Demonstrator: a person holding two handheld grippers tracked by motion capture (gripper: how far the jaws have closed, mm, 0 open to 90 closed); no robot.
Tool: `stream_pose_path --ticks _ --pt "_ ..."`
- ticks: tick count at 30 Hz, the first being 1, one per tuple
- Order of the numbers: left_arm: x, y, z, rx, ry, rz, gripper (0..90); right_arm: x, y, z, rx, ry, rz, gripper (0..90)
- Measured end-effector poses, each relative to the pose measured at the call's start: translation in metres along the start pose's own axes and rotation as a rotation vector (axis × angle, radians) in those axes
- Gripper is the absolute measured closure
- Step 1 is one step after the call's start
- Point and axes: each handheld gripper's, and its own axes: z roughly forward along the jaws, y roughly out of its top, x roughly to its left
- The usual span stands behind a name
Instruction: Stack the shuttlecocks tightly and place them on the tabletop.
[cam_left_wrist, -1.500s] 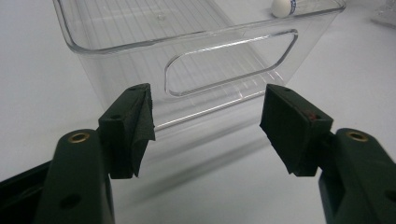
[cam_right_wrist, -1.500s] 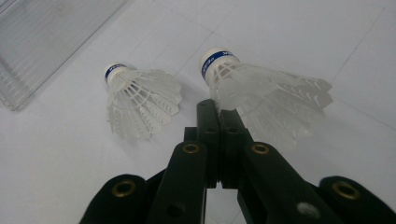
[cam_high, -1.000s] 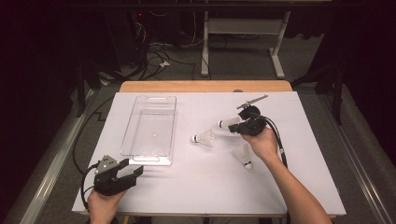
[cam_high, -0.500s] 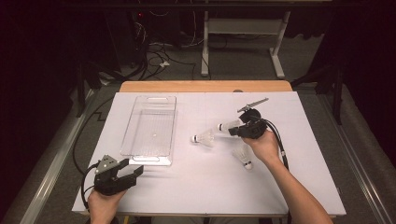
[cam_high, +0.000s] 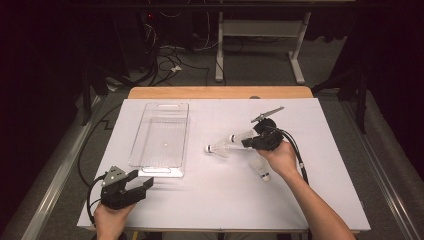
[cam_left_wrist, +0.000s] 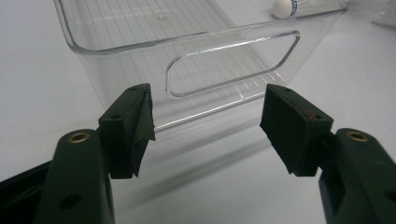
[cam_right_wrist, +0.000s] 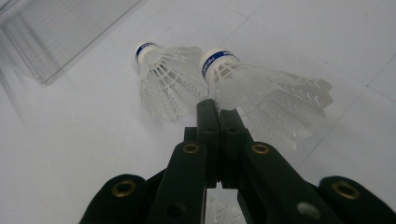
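Shuttlecock pinched by its skirt in right gripper.
Lift gently toward clear bin; feathers crush easily.

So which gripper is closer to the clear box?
Left. The left gripper sits just off the clear box's near end, jaws open toward it. The right gripper is farther right, by the shuttlecocks.
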Motion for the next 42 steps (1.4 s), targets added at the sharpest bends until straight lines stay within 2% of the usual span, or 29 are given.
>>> stream_pose_path --ticks 15,42 --pt "0.000 0.000 0.000 0.001 0.001 0.000 35.2 0.007 -0.003 0.003 0.012 0.022 -0.027 90.0" --pt "0.000 0.000 0.000 0.003 0.001 0.004 35.2 0.015 0.000 0.015 0.030 0.053 -0.038 90.0"
